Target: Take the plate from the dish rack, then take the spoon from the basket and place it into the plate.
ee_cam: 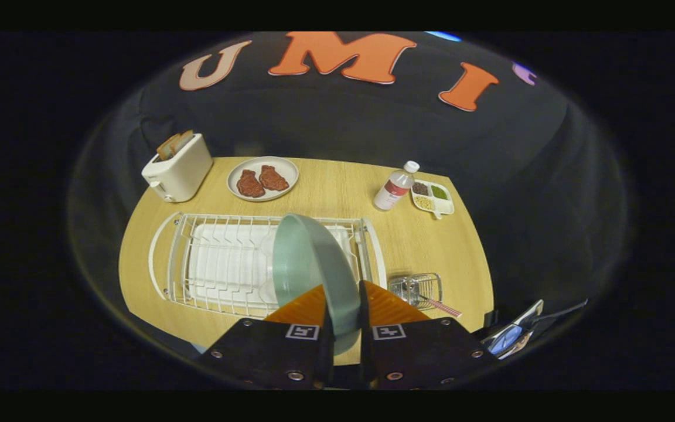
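Observation:
A pale green plate (314,266) stands on edge between my two orange fingers (302,308), and my gripper (344,305) is shut on its rim. The plate is held up over the right end of the white wire dish rack (220,264). To the right of the rack sits a small wire basket (416,288) with a spoon (440,306) in it, its pink patterned handle sticking out toward the table's near right corner. The basket lies just beyond my right finger.
On the wooden table (419,240), a white toaster (178,167) with bread stands at the far left. Beside it is a white plate with two pieces of meat (262,179). At the far right are a water bottle (395,186) and a small sectioned tray (432,197).

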The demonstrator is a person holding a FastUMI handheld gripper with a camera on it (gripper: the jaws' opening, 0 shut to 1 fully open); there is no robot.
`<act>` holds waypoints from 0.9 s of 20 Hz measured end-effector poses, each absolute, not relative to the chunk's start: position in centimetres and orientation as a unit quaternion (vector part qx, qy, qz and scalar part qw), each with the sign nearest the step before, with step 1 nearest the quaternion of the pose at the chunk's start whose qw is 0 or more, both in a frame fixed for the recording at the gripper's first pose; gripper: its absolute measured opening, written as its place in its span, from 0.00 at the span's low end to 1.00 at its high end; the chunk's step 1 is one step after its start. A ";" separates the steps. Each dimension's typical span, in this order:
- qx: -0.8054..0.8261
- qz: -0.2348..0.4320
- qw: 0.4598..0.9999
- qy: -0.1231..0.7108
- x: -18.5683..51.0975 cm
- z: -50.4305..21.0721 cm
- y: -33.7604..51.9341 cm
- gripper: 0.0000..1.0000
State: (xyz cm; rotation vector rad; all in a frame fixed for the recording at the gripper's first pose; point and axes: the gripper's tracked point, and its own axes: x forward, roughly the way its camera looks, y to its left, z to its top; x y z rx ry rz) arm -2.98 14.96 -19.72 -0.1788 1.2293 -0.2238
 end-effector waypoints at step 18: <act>0.116 -0.010 0.776 0.620 -19.8 -23.6 6.9 0.19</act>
